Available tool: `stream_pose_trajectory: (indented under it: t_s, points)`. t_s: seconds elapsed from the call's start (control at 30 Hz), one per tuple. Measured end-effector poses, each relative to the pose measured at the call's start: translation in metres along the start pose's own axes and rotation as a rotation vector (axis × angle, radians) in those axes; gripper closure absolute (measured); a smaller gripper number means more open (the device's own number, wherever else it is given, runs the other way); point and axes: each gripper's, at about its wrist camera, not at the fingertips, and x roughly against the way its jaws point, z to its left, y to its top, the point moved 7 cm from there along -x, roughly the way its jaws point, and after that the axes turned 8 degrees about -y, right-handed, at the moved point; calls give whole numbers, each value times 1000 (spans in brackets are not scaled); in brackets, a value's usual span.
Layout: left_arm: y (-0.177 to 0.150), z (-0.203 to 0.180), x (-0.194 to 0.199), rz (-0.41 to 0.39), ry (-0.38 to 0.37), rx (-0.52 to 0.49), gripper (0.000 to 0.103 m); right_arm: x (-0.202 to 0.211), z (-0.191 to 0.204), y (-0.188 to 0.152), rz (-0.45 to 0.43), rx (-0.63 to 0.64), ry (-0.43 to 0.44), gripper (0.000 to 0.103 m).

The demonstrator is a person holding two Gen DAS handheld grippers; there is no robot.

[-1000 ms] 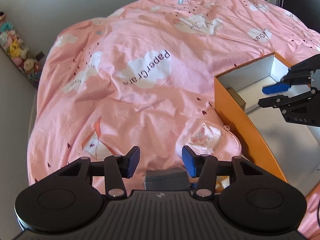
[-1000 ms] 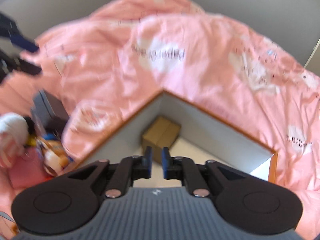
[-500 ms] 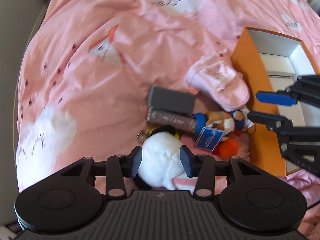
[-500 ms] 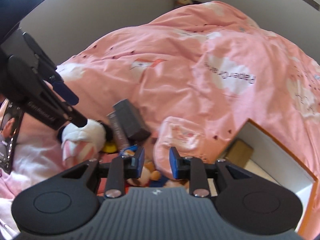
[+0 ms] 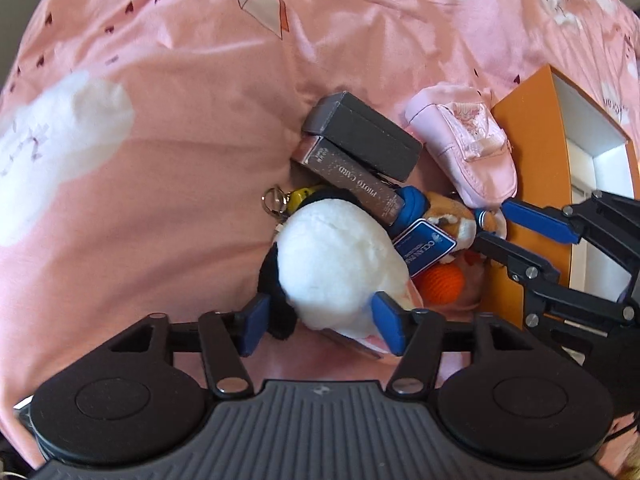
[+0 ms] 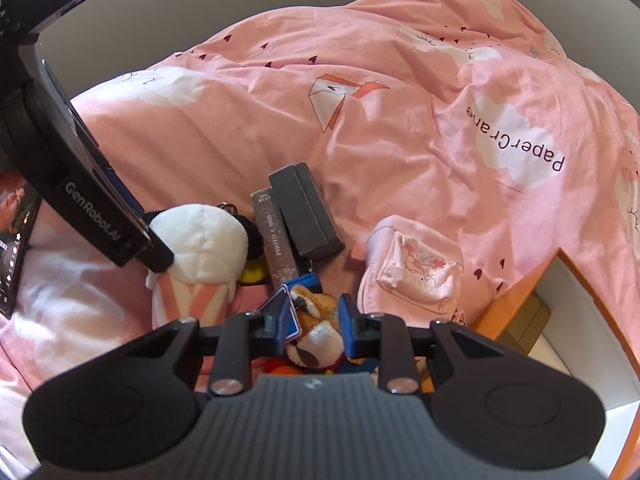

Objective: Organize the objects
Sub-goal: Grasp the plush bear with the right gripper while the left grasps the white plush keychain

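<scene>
A pile of objects lies on the pink bed cover beside an orange box (image 5: pixel 528 168). A white plush toy (image 5: pixel 336 264) sits between the open jaws of my left gripper (image 5: pixel 320 324); it also shows in the right wrist view (image 6: pixel 200 240). A brown plush fox (image 6: pixel 316 332) with a blue tag sits between the open jaws of my right gripper (image 6: pixel 310 326); that gripper also shows in the left wrist view (image 5: pixel 520 236). A dark grey box (image 5: pixel 364 136), a "Photo Card" box (image 5: pixel 348 184), a pink pouch (image 5: pixel 468 148) and an orange ball (image 5: pixel 442 280) lie close by.
The orange box (image 6: pixel 520 300) has a white inside and holds a small cardboard box (image 6: pixel 524 320). The pink bed cover (image 6: pixel 400 120) spreads behind the pile, with a grey wall beyond. A phone (image 6: pixel 16 248) lies at the left edge.
Both grippers have moved down and closer to the pile. The left jaws now straddle the white plush; the right jaws opened wider and now straddle the fox plush.
</scene>
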Motion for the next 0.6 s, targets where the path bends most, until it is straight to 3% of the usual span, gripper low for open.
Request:
stream_pose_trajectory:
  t_s: [0.13,0.2,0.43,0.6]
  points:
    - [0,-2,-17,-5,-126,94,25,-3,-10,-3,17,2,-23,74]
    - [2,-4,-22,-23,-154,123,26,-6,-15,-4,28,15,-35,73]
    - [7,-19,-22,-52,-100,82,35,-24,-26,-1,69,96,-105,66]
    - [10,-23,-5,-79,-64,1,41,-31,-27,3,80,83,-93,64]
